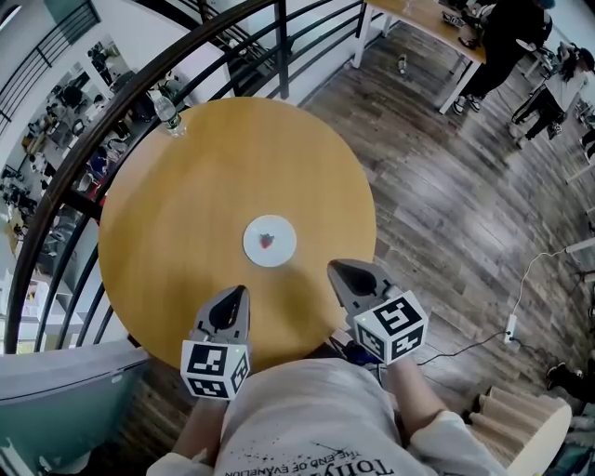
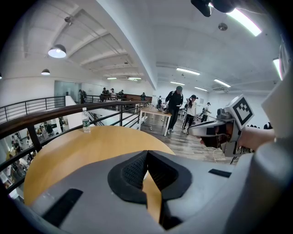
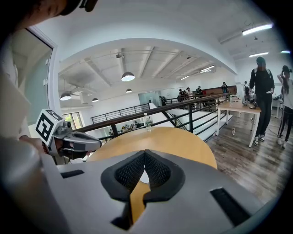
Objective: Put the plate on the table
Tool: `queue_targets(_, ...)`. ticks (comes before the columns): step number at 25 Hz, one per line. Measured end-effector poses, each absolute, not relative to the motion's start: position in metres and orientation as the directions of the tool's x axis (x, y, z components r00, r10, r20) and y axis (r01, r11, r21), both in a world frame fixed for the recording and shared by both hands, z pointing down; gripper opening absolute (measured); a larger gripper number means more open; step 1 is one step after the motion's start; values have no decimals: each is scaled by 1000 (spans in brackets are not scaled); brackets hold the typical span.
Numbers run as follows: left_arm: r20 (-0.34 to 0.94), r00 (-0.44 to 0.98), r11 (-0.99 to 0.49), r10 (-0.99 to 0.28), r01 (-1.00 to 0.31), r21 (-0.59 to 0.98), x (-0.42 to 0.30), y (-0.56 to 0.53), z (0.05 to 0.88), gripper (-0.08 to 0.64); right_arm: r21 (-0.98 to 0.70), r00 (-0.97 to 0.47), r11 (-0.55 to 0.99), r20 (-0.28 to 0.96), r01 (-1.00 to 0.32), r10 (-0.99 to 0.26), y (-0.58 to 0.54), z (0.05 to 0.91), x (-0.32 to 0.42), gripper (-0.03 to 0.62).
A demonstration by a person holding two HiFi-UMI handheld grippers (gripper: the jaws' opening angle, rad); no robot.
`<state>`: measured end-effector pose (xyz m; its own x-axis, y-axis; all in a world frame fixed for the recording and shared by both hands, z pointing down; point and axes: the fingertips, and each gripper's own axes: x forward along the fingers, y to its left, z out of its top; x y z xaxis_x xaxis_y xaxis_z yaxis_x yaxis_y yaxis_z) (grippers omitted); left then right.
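Note:
A small white plate (image 1: 270,241) with a red mark in its middle lies flat at the centre of the round wooden table (image 1: 186,204). My left gripper (image 1: 238,296) hovers over the table's near edge, short of the plate and to its left, jaws shut and empty. My right gripper (image 1: 337,271) is level with it on the plate's right, also shut with nothing held. In the right gripper view a sliver of the plate (image 3: 144,176) shows through the gap behind the closed pads (image 3: 158,171). The left gripper view shows the meeting pads (image 2: 132,171) and the right gripper (image 2: 198,130) beside them.
A clear water bottle (image 1: 167,112) stands at the table's far left edge, next to a black railing (image 1: 139,84). A white-legged desk (image 1: 418,28) and people stand on the wooden floor at the far right. A cable (image 1: 483,339) runs along the floor.

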<state>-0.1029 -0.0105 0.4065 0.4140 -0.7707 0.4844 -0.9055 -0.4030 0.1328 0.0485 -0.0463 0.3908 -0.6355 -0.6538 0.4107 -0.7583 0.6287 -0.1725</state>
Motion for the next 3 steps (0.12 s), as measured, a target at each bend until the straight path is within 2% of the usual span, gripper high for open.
queue_targets(3,486,413,-402,-770,-906,132,-105,-10,410,23,-173,-636,630,411,-757,-652,-46,394,47,25)
